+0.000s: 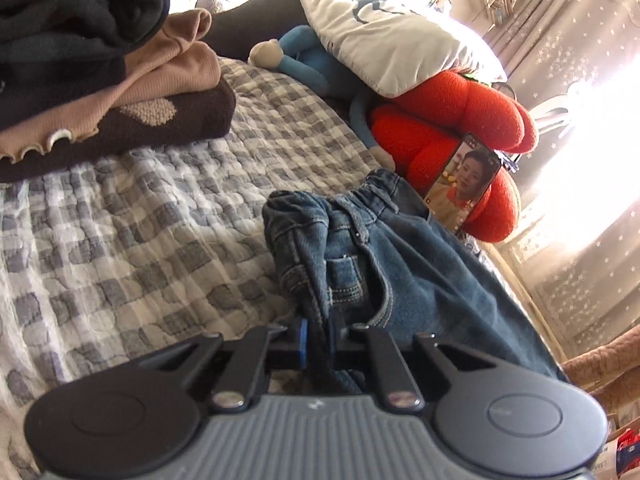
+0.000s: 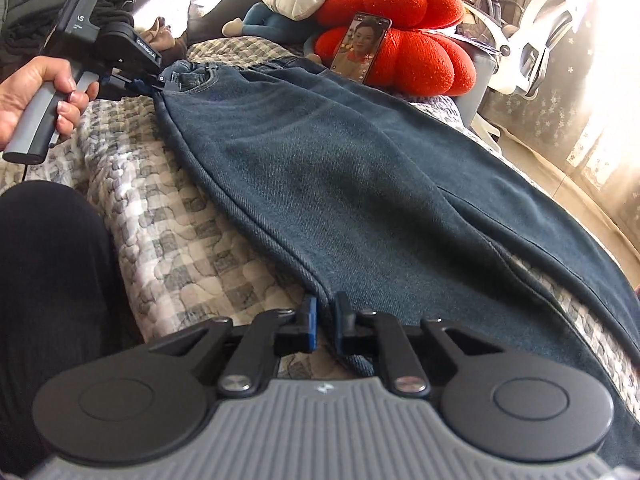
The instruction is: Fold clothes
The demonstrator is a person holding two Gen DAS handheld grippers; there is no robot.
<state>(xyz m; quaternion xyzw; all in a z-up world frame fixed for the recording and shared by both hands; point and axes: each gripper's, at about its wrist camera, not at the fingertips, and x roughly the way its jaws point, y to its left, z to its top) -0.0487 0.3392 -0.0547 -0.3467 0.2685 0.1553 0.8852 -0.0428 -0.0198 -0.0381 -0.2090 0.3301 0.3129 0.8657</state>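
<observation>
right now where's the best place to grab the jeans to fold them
Along the near long edge, from the bed's near side: the jeans lie flat, stretched lengthways. The left gripper pinches the waistband end, the right gripper the same folded edge lower down.

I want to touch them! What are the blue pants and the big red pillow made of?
The blue pants look like denim: a matte, diagonal weave with pale stitched seams and a pocket. The red pillow looks like soft knitted or fuzzy fabric, puffy like petals; its exact cloth is hard to tell.
</observation>
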